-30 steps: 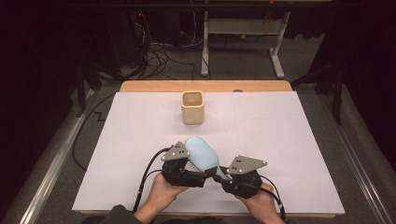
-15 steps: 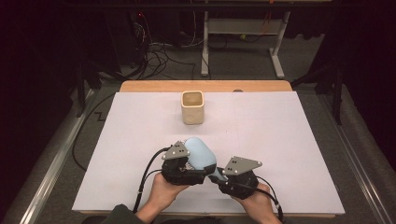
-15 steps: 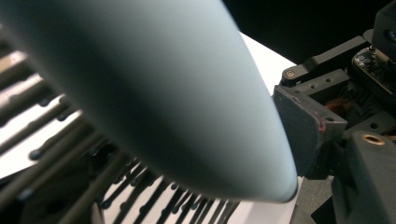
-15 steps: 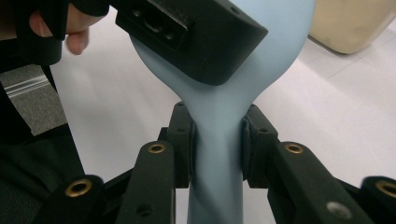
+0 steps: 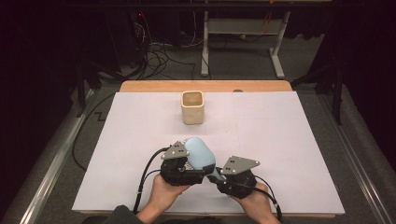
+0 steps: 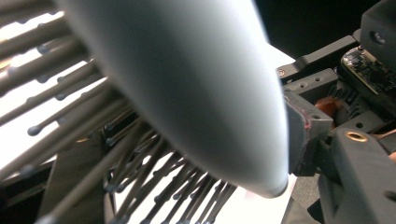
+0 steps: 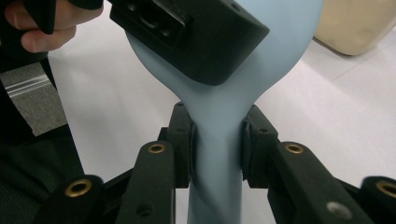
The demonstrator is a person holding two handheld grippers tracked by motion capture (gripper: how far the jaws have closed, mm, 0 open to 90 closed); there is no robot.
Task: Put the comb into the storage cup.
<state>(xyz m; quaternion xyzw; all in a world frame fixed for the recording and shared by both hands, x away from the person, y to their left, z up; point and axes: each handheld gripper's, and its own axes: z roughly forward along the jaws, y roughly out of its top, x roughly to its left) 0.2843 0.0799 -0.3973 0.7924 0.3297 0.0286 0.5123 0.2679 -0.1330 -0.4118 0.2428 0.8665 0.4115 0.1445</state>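
One pale blue hairbrush (image 5: 201,154), one beige square cup (image 5: 192,107), two grippers, and one white table (image 5: 289,140).

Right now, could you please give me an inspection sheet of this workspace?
Surface: white sheet over a wooden table, its far edge bare.
Job's things: light blue hairbrush, lifted near the front edge; bristles show in the left gripper view.
Clutter: beige square cup, upright, apart from the hands.
Grippers: right tool clamps the brush handle; left tool, its jaws just been closing, has one jaw across the brush head, pad contact unclear.
Cables: one trails from each tool toward the person; a tangle lies on the floor behind.
Surroundings: dark room, white desk frame beyond the table.
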